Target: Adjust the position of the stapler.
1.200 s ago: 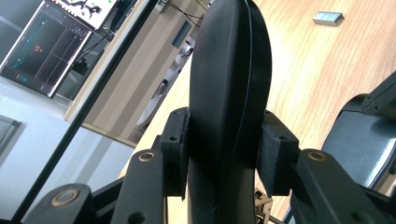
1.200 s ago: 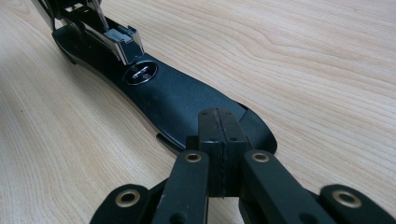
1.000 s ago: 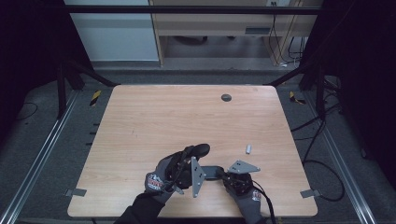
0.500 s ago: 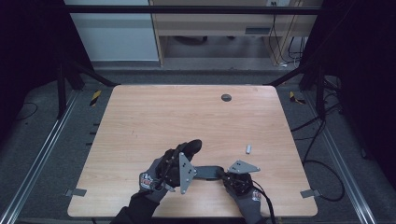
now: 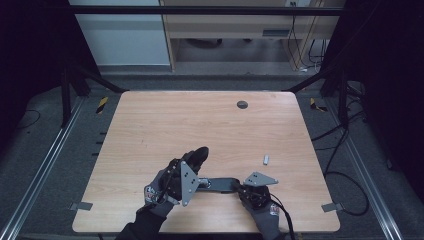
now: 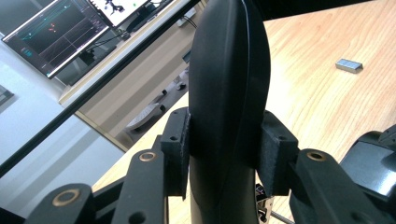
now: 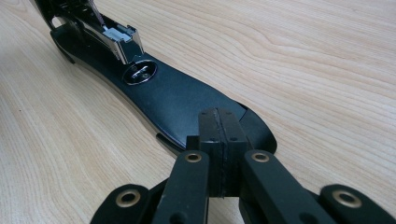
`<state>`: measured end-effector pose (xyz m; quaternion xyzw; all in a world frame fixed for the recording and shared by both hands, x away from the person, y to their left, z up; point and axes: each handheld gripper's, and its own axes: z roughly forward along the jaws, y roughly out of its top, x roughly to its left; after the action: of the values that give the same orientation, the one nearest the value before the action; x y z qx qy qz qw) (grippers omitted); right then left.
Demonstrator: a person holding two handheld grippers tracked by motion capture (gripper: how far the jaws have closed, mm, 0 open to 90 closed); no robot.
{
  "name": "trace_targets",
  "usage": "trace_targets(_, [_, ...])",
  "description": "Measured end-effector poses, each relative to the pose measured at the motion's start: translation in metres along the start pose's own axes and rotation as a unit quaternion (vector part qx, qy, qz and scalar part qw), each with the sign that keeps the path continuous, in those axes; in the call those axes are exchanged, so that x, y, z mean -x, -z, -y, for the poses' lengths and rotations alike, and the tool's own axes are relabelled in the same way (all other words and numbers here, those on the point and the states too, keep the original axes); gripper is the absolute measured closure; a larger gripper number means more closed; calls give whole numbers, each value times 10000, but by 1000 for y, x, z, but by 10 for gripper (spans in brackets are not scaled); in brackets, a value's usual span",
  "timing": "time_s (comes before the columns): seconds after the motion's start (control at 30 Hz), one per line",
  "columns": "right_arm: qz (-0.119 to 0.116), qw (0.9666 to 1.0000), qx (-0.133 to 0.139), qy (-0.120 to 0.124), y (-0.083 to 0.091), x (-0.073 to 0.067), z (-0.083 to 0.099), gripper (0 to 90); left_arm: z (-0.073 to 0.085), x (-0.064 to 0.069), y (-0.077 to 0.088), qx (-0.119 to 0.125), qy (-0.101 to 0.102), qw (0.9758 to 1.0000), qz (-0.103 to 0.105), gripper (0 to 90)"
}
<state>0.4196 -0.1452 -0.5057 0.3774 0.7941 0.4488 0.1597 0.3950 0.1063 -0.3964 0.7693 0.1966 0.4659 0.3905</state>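
Note:
A black stapler lies hinged open near the table's front edge. Its flat base point(image 5: 220, 184) point(image 7: 173, 98) rests on the wood, with the metal staple channel point(image 7: 119, 39) showing at its far end. My left gripper point(image 5: 192, 165) point(image 6: 229, 149) is shut on the stapler's black top cover point(image 5: 201, 154) point(image 6: 229, 70), which stands raised and tilted up off the base. My right gripper point(image 5: 240, 186) point(image 7: 219, 154) is shut, pads together, and rests on the near end of the base. A small strip of staples point(image 5: 266, 159) point(image 6: 349, 65) lies on the table to the right.
The wooden table point(image 5: 165, 125) has a round dark grommet point(image 5: 242, 104) near its far edge. Black frame posts stand at both sides, and cables trail on the floor at the right. Monitors point(image 6: 56, 32) hang beyond the far side.
My left gripper has moved a little left and up with the top cover, swinging it further from the base. The right gripper and the base have stayed put.

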Motion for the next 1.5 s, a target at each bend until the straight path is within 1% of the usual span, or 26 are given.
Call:
trace_targets(0.2, [2,10000,-1,-2,0,0,0,900,3,-7,3,82,207,9998,-7,597])
trace_targets(0.37, [5,10000,-5,-7,0,0,0,900,5,-9,6,131,278,9995,-46,599])
trace_targets(0.7, [0,10000,-12,2,0,0,0,900,7,-13,8,162,375,9992,-32,599])
trace_targets(0.87, [1,10000,-16,7,0,-1,0,900,9,-17,10,179,471,9987,-18,598])
trace_targets(1.07, [3,10000,-20,22,0,-1,0,900,12,-24,14,214,649,9977,28,597])
trace_targets(1.5, [-18,10000,-13,28,0,-2,0,900,12,-32,16,138,753,9970,142,594])
